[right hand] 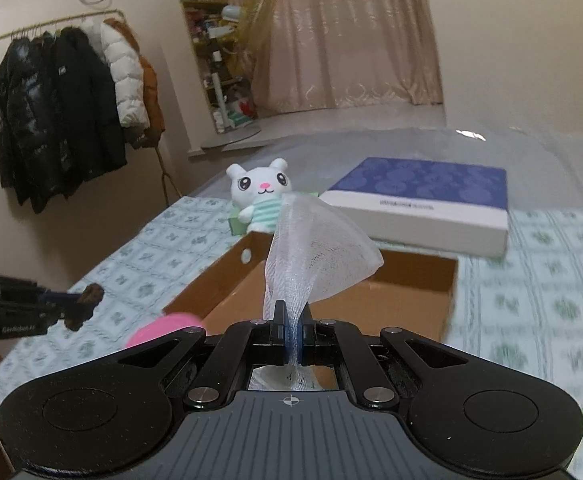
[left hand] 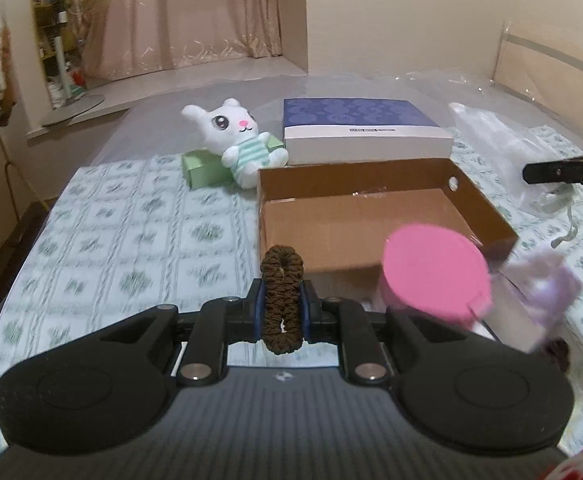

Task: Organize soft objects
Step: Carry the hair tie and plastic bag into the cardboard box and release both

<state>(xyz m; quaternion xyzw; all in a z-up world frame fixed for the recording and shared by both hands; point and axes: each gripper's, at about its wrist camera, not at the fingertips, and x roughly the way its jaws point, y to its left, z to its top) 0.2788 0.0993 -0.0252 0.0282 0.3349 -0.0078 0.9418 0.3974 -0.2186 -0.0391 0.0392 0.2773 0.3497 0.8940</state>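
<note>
Brown scrunchie (left hand: 282,300) squeezed between the jaws of the left gripper (left hand: 282,304), sticking up past the tips. Soft, light and springy; best pinched across the middle, as now. White mesh pouch (right hand: 315,256) pinched at its bottom corner in the fully closed jaws of the right gripper (right hand: 292,332), puffing up above them. Thin, floppy, easy to snag. Open cardboard box (left hand: 371,216) just ahead of both jaws, bare inside. Pink round lid (left hand: 437,272) to the right of the left jaws. Plush bunny (left hand: 239,136) and blue box (left hand: 363,128) farther ahead. All on a bed (left hand: 131,232) with a green patterned sheet. Coats (right hand: 71,108) and curtain (right hand: 347,36) far beyond.
</note>
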